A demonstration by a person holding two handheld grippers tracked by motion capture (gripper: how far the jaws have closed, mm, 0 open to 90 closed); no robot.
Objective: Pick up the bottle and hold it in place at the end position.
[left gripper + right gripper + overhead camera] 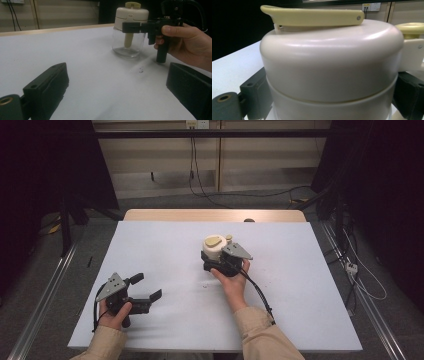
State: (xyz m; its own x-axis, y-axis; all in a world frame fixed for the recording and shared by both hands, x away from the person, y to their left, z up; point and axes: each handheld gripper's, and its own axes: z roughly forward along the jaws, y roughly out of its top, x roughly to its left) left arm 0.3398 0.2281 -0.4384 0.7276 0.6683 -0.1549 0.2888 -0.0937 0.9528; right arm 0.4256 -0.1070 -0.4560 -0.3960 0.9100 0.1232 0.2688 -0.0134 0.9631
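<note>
Soft, even light falls from above on the white surface [165, 270], which reads bright while the room around it sinks to near black at both sides. Shadows are faint and short. The high view is slightly grainy. In the right gripper view the cream lid [332, 60] carries broad soft glare bands. The left gripper view's near black tongs [120, 92] look blurred.

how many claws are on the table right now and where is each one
2. The left claw is near the front left of the white table, jaws spread with nothing between them. The right claw is near the middle, its jaws on either side of the cream lid of the clear jar.
</note>
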